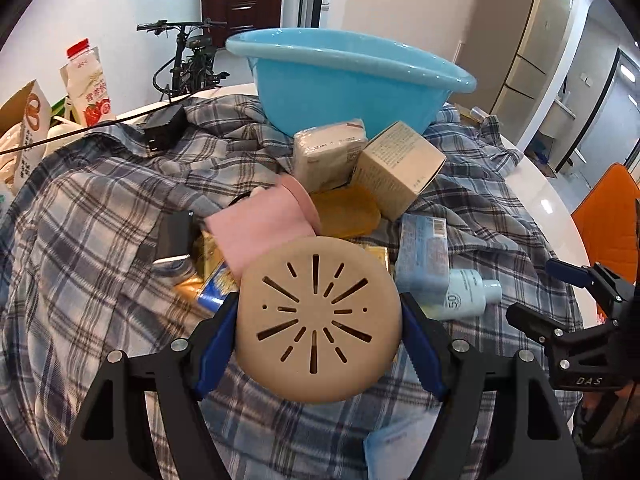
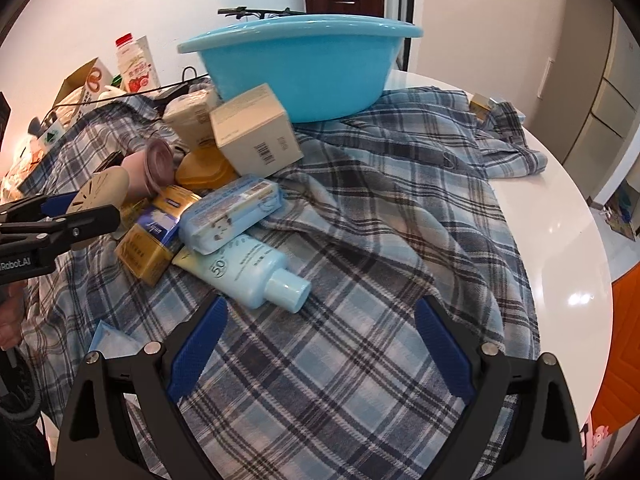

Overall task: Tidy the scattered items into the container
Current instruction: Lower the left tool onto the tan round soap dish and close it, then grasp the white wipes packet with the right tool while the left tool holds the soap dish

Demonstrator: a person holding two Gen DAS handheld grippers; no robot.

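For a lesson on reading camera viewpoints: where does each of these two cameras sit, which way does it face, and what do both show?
Left wrist: on the left gripper, facing the blue basin across the plaid shirt; its fingers clamp a slotted tan disc; the right gripper's side shows.
Right wrist: on the open right gripper, facing the same basin; the left gripper enters at the left edge.
Shared: basin, shirt, sunscreen bottle, cardboard box, disc.
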